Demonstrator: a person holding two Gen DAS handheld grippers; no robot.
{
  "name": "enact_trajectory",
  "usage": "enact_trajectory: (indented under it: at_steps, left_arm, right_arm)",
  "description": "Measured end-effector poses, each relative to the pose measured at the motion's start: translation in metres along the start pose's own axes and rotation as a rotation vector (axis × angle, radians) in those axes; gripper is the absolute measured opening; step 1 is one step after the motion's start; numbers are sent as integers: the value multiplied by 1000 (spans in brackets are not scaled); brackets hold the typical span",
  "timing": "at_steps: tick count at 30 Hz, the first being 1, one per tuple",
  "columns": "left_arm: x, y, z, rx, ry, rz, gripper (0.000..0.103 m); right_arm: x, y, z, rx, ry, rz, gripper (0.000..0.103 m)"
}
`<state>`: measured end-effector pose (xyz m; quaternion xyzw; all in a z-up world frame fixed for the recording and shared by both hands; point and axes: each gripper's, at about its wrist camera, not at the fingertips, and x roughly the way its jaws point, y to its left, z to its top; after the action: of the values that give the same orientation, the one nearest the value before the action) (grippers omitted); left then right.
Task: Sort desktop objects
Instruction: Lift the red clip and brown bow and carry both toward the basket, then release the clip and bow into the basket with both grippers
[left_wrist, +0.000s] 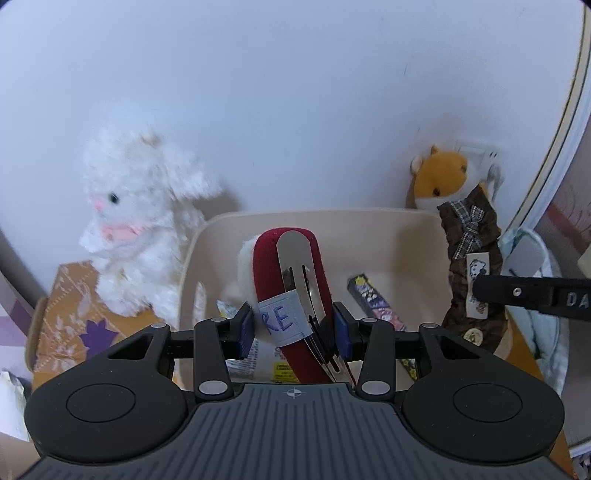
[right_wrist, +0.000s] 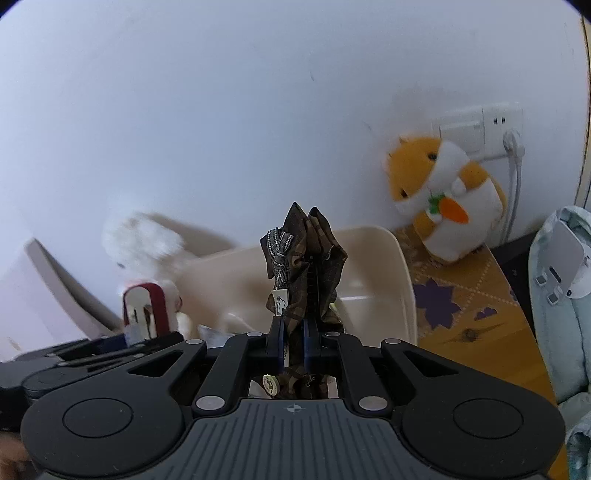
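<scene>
While the left gripper (left_wrist: 293, 326) is clamped on a red clip (left_wrist: 295, 280) with a white label, the clip is held upright over a beige bin (left_wrist: 417, 236). A brown plaid bow (right_wrist: 304, 266) is pinched upright in the closed right gripper (right_wrist: 293, 345), above the bin's (right_wrist: 391, 266) right side. A white plush (left_wrist: 136, 221) and an orange plush (right_wrist: 443, 199) are seen beside the bin.

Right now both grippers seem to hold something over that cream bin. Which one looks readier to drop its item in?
Probably the left gripper: its red hair clip already hangs over the cream bin. The right gripper holds the brown scrunchie nearer the bin's side.
</scene>
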<state>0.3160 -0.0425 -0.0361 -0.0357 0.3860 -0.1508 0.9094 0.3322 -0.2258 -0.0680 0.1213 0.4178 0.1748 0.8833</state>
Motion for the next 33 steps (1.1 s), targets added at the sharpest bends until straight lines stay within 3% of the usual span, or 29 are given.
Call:
enact_trajectory:
  at_steps: [6,8,10,11,15,16,17,22,24,26,33]
  left_arm:
    - [24,-8,-9,27,43,-23,49]
    - [26,-11,-12,35,50,-24,58]
    - [27,-13,-14,38,59,-20,77]
    - [27,-14,-15,38,52,-10,79]
    - [25,-15,-15,38,50,-5,81]
    - [23,-15,-15,37,51,-4,81]
    - [22,-15,-15,86,75,-58,81]
    - [9,-10,-16,84,68,-49,81]
    - [3,-6,-18,79,72,-55,81]
    - [-5,-2,-22,74,73,-59,81]
    - [-34,15,-55,49,121,-62,81]
  right_arm:
    - [35,-9,-7,-11,78,-54,9]
    - [40,-13,-9,13,105,-51,9]
    - [41,-17,-11,33,123,-44,10]
    - [41,-18,-12,32,120,-49,14]
    - [31,-16,-12,5,107,-54,61]
    - [27,-15,-12,-4,97,-56,64]
    - [24,-14,-12,-14,89,-55,66]
    - [3,-6,-14,-90,45,-47,86]
    - [-7,-2,-18,-133,21,-36,99]
    - [-16,1,-23,-174,1,-29,103]
    - [-47,7,-54,-299,-17,-1,103]
